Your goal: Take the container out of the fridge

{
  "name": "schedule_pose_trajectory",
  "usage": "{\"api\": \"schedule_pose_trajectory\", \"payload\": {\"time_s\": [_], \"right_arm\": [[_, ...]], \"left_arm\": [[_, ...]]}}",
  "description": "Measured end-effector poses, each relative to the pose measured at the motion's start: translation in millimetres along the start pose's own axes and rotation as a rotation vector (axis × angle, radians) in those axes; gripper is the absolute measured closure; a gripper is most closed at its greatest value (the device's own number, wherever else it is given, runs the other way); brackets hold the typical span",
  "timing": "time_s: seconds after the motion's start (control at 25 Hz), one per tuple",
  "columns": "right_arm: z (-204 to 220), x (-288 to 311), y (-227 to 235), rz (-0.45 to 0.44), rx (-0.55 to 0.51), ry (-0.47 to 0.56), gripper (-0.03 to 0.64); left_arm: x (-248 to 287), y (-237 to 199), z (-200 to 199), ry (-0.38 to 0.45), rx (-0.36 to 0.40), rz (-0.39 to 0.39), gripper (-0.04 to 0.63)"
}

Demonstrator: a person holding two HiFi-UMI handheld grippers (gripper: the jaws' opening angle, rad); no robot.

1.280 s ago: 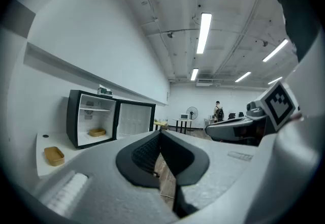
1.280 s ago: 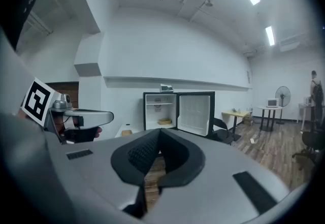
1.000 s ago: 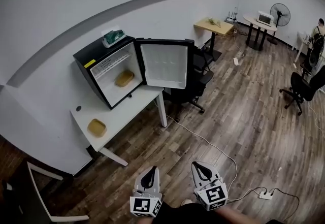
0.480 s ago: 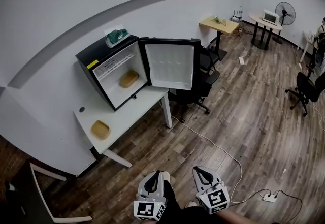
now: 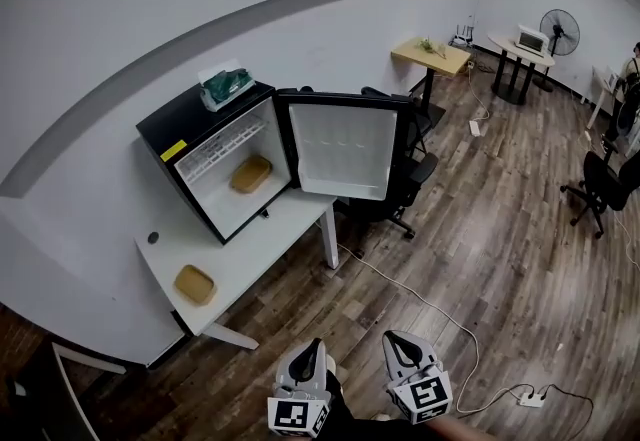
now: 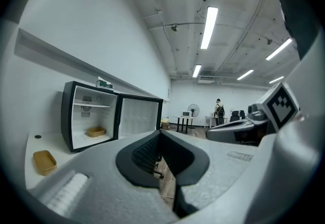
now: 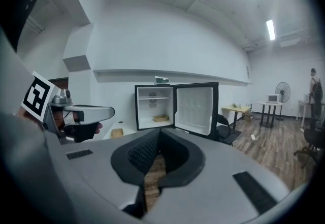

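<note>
Both had sunk lower in the head view since a second earlier, and the left gripper [image 5: 314,347] and right gripper [image 5: 393,340], each pressed together on nothing, were well apart from the container [image 5: 250,173] on the floor of the open fridge [image 5: 178,126], ahead and leftward, nearer the left one

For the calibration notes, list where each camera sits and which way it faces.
Head view: on the person's head, steeply down at the open fridge; left gripper and right gripper show below.
Left gripper view: on the left gripper, along its shut fingers toward the fridge; right gripper at right.
Right gripper view: on the right gripper, along its shut fingers toward the fridge; left gripper at left.
Shared: all show the container inside the fridge.
</note>
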State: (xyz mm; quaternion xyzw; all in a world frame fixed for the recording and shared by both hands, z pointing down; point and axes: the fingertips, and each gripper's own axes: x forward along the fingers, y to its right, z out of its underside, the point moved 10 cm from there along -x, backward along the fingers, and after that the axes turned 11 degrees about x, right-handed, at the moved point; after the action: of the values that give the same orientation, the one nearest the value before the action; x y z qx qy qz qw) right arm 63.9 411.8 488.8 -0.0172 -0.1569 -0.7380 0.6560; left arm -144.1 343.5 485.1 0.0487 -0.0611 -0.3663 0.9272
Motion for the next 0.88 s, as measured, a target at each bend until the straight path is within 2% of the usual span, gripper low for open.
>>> {"api": "schedule_pose_trajectory", "payload": {"time_s": [0.44,0.68,0.88], "right_arm": [[-38.3,117.4,-5.4,-0.021,-0.019,-0.040,0.618],[-58.4,166.8,-15.2,-0.002,-0.035,-0.035,0.618],[-63.7,201.1,-22.9,0.032,-0.041,-0.035,0.618]], "left_arm": [[68.5,-92.4,3.1,-0.009,-0.038,-0.005,0.580],[99.1,-142.3,2.9,0.004,-0.037,0.015,0.579],[122.0,-176.4,14.1,0.008,-0.047,0.061,0.578]]}}
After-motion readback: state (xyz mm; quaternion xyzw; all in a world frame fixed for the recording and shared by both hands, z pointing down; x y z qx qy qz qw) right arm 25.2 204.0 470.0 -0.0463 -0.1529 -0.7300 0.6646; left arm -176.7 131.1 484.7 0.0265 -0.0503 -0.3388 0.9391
